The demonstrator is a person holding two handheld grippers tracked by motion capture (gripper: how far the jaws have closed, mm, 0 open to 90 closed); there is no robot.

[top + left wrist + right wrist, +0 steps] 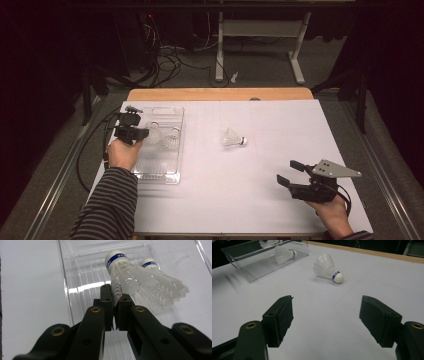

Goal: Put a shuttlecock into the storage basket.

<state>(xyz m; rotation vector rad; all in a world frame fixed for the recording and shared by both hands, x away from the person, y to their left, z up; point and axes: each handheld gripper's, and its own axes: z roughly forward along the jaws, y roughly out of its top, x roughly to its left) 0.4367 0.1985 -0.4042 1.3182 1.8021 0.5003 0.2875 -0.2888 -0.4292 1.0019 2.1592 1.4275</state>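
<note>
A clear plastic tray (161, 172) lies at the table's left. Over it my left gripper (142, 134) is shut on the feather skirt of a white shuttlecock (123, 275) with a blue band; the left gripper view shows the skirt's edge pinched between the jaws (114, 293). A second shuttlecock (160, 291) lies in the tray (65, 287) right beside the held one. A third shuttlecock (233, 138) lies on its side on the white sheet at the table's middle, also visible in the right gripper view (326, 268). My right gripper (288, 172) stands open at the front right, nothing between its fingers (325, 320).
A white sheet (280, 115) covers the wooden table. Its wooden rim (220, 94) shows at the far edge. Cables and a desk frame (260, 30) stand on the floor beyond. A cable (82, 155) trails off the table's left side. In the right gripper view the tray (249, 267) sits far left.
</note>
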